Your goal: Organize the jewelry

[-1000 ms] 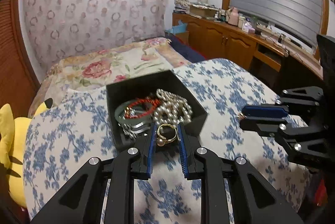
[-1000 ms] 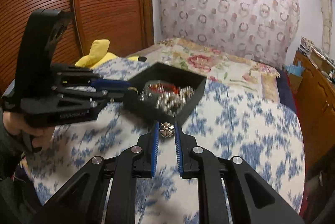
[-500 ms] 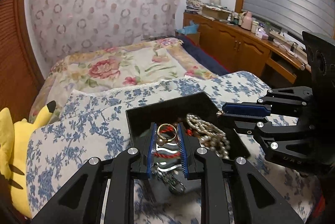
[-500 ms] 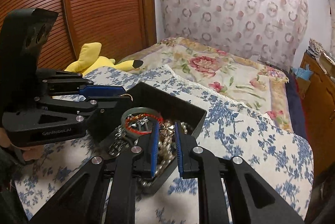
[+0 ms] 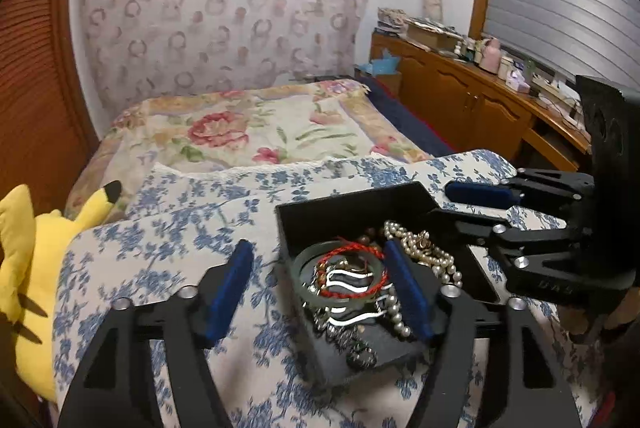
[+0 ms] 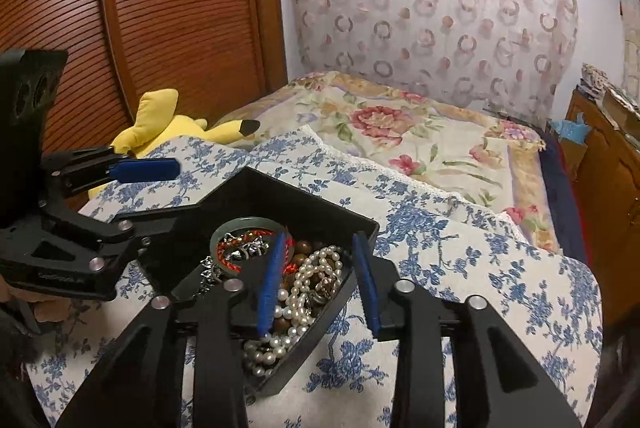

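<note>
Left wrist view: left gripper [image 5: 320, 268] opening wide, pinching nothing, above the black box [image 5: 344, 200] of jewelry: red cord bracelet [image 5: 352, 272], pearl necklace [image 5: 432, 256]. Right gripper [image 6: 320, 276] also opening, empty, over the pearls; box on blue-flowered bedding [image 5: 160, 240].

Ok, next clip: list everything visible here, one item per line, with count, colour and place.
jewelry box: one, black, open, on the blue-floral cover
pearl necklace: one strand, white, piled in the box
bangle: one, pale green, in the box
red cord bracelet: one, red, over the bangle
blue-floral cover: one, white and blue, under the box
floral bedspread: one, cream with pink roses, behind
plush toy: one, yellow, beside the cover
sideboard: one, brown wood, cluttered top, under the shutter
left gripper: black, blue pads, jaws opening, nothing gripped, over the box
right gripper: black, blue pads, jaws opening, nothing gripped, over the pearls
</note>
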Tool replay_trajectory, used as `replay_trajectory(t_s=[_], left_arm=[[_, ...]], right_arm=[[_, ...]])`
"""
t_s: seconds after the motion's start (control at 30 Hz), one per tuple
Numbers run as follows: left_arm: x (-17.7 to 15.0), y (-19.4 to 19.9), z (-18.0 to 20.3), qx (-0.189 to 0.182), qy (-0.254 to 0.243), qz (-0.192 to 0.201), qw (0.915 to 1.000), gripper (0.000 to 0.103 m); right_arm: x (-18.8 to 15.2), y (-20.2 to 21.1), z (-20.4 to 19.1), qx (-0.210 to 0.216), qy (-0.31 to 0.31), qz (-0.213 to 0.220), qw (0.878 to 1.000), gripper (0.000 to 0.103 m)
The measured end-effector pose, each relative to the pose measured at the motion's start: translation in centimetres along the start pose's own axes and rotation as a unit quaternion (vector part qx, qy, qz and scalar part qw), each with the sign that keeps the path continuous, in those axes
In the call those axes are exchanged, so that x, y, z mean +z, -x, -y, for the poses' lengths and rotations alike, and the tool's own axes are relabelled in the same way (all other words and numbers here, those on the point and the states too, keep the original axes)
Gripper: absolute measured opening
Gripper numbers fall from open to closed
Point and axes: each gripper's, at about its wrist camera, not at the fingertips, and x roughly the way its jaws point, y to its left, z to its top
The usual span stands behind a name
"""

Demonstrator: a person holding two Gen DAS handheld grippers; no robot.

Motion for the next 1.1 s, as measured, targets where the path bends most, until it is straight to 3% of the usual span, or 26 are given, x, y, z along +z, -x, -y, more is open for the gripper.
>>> replay_trajectory(t_s=[0.07, 0.3, 0.37, 0.47, 0.8, 1.1], left_arm=[[-0.4, 0.8, -0.1, 0.007, 0.006, 0.009, 0.9999, 0.087], [-2.2, 3.5, 0.4, 0.030, 0.006, 0.018, 0.9994, 0.088], [-2.9, 4.7, 0.8, 0.031, 0.007, 0.024, 0.9992, 0.095], [-4.0, 6.7, 1.4, 0.033, 0.006, 0.041, 0.9986, 0.096], [-7.1, 13.5, 3.5, 0.066, 0.026, 0.081, 0.9942, 0.096], [-9.6, 16.8, 4.6, 0.085, 0.031, 0.095, 0.9914, 0.096]], right_arm=[[-0.3, 1.0, -0.1, -0.006, -0.008, 0.006, 1.000, 0.043], [-2.0, 5.5, -0.6, -0.043, -0.045, 0.034, 0.998, 0.073], [-2.7, 7.1, -1.2, -0.059, -0.046, 0.048, 0.996, 0.088], [-3.8, 9.4, -2.0, -0.077, -0.052, 0.068, 0.993, 0.098], [-8.2, 16.7, -5.2, -0.121, -0.083, 0.117, 0.982, 0.101], [-10.8, 19.8, -7.4, -0.133, -0.091, 0.144, 0.976, 0.101]])
